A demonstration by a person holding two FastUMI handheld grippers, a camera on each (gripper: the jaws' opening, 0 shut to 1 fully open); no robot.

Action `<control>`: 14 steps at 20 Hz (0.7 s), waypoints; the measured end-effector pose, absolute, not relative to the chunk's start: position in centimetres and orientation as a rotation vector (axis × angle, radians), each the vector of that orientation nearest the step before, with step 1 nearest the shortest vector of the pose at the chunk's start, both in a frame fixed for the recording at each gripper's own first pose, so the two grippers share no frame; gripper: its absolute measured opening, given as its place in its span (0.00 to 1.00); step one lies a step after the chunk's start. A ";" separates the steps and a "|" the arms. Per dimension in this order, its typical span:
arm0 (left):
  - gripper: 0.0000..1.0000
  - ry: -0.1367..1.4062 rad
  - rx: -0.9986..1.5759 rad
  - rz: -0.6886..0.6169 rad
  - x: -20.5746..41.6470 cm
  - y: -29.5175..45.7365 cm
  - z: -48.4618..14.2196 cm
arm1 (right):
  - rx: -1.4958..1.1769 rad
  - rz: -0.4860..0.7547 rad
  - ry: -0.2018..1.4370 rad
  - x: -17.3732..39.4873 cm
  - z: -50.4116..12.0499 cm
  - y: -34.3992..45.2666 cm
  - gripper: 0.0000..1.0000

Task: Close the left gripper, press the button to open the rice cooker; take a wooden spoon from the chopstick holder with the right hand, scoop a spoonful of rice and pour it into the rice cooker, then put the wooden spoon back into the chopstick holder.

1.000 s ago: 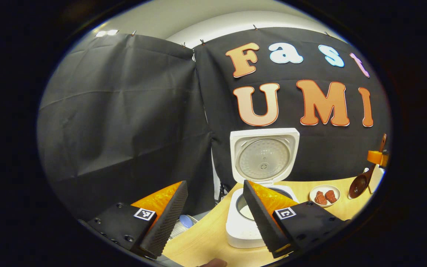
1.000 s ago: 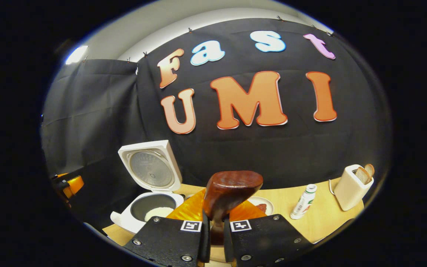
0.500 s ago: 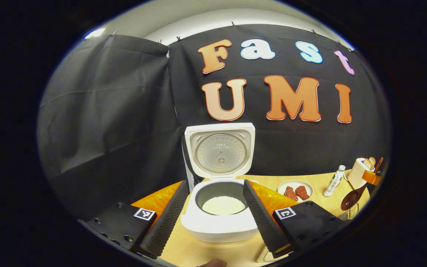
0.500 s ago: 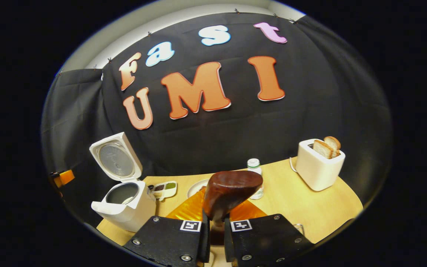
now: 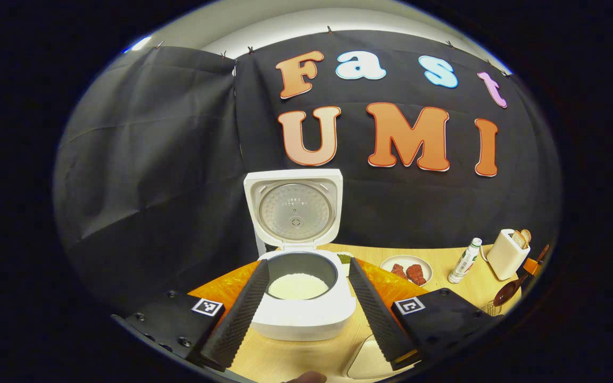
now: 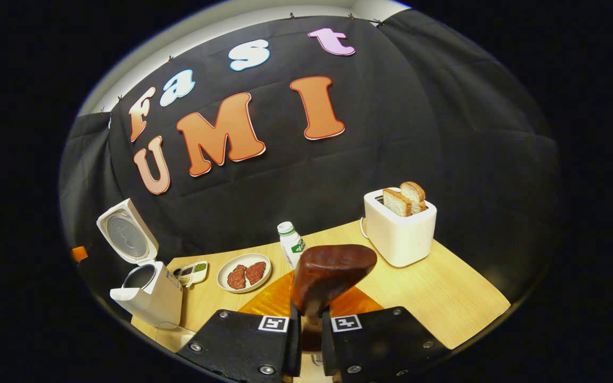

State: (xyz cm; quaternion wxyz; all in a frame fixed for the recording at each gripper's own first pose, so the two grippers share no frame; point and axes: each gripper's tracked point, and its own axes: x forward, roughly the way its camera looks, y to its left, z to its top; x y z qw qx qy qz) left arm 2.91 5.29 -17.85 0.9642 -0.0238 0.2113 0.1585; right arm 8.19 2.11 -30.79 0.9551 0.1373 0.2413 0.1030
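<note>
R gripper [image 6: 306, 340], bottom centre of right gripper view: clenched on wooden spoon [image 6: 330, 274], bowl upright above fingers. L gripper [image 5: 306, 314], bottom of left gripper view: fingers spread, nothing held. Rice cooker [image 5: 304, 308] centre frame btwn its fingers, lid up, rice [image 5: 297, 285] in pot. Toaster [image 6: 399, 231] right of centre w/ bread; plate [image 6: 244, 272] and bottle [image 6: 291, 243] mid-frame on table [image 6: 445, 298].

Rice cooker: square white plastic rice cooker [image 5: 302, 314] on the pale wooden tabletop [image 5: 285, 361], lid raised upright at 12 o'clock with its round silver inner plate facing forward; at about 8 o'clock in the right gripper view [image 6: 149, 298].
Rice: flat bed of white rice [image 5: 297, 285] in the dark round inner pot.
Wooden spoon: dark reddish-brown wooden spoon [image 6: 330, 274], bowl uppermost, handle clamped in the right gripper [image 6: 306, 340]; at 4 o'clock in the left gripper view [image 5: 510, 291].
</note>
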 end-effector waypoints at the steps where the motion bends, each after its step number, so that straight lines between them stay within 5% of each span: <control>1: 0.99 0.435 -0.048 0.330 2.8 5.4 -18.0 | 0.282 0.203 0.497 8.1 -31.3 1.8 0.15; 14: 1.00 0.399 -0.065 0.367 5.4 7.8 -15.2 | 0.322 0.240 0.655 6.0 -39.7 2.6 0.20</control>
